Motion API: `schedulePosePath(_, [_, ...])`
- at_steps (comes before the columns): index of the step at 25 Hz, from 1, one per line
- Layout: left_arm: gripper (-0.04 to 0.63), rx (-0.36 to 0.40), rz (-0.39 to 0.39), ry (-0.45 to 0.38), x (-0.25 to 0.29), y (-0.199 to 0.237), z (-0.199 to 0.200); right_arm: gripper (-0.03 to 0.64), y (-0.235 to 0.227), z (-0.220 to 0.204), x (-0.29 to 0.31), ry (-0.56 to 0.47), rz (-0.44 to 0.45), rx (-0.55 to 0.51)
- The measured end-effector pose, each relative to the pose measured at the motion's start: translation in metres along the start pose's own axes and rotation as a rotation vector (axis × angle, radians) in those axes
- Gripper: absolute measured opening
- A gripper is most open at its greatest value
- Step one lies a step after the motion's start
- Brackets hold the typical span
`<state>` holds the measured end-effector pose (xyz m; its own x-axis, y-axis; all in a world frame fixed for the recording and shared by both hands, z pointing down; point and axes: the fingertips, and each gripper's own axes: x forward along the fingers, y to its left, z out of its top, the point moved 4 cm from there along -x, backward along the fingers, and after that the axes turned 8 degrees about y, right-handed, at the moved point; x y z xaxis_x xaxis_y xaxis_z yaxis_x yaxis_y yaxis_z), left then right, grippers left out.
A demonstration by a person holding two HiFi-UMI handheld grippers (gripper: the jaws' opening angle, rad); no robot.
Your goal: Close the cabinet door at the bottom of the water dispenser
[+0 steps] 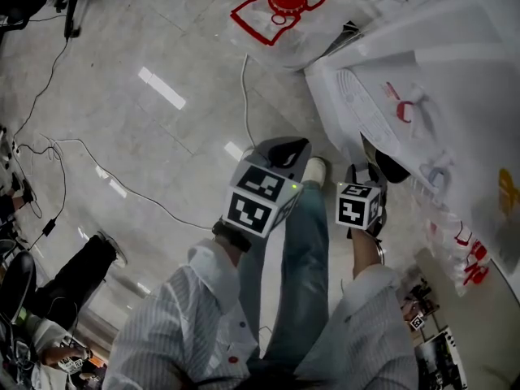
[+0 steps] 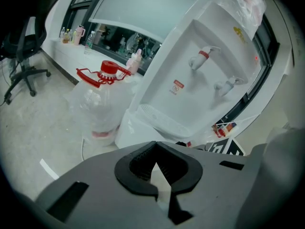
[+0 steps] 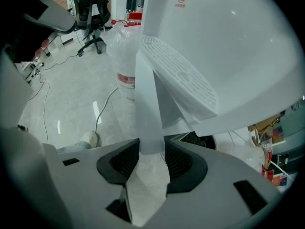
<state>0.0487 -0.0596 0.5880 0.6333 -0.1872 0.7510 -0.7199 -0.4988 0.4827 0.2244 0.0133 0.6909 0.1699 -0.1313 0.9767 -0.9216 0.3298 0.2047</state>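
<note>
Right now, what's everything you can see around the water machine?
water dispenser: one, white, standing on the floor.
cabinet door: one, white, swung open at the dispenser's bottom.
water jug: one, clear with red cap, on the floor beside the dispenser.
cable: one, white, on the floor by the jug.
office chair: one, black, far left.
shoe: one, white, near the claws.
left claw: one, grey, shut, empty.
right claw: one, grey, open around the door's edge.
</note>
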Motion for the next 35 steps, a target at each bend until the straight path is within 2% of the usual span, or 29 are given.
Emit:
schedulePosePath(6, [0.009, -0.014, 0.003, -0.001, 0.004, -0.002, -0.001, 0.169, -0.014, -0.002, 0.003, 0.007, -0.001, 0.055])
schedulePosePath(12, [0.009, -0.028, 0.012, -0.01, 0.009, -0.003, -0.002, 0.169, -0.021, -0.01, 0.012, 0.011, 0.05, 0.238])
schedulePosePath(19, [0.009, -0.059, 0.028, -0.023, 0.012, 0.001, -0.005, 0.167, -0.025, -0.019, 0.025, 0.101, 0.101, 0.361])
schedulePosePath(21, [0.009, -0.069, 0.034, -0.025, 0.013, 0.003, -0.006, 0.138, -0.027, -0.018, 0.027, 0.089, 0.101, 0.356])
schedulePosePath(25, [0.009, -0.086, 0.045, -0.028, 0.016, 0.006, -0.009, 0.127, -0.037, -0.017, 0.03, 0.061, 0.076, 0.324])
schedulePosePath(31, [0.009, -0.107, 0.054, -0.031, 0.023, 0.004, -0.009, 0.126, -0.049, -0.013, 0.034, 0.038, 0.074, 0.241])
schedulePosePath(35, [0.009, -0.103, 0.056, -0.036, 0.028, 0.0, -0.005, 0.125, -0.052, -0.013, 0.034, 0.03, 0.068, 0.239])
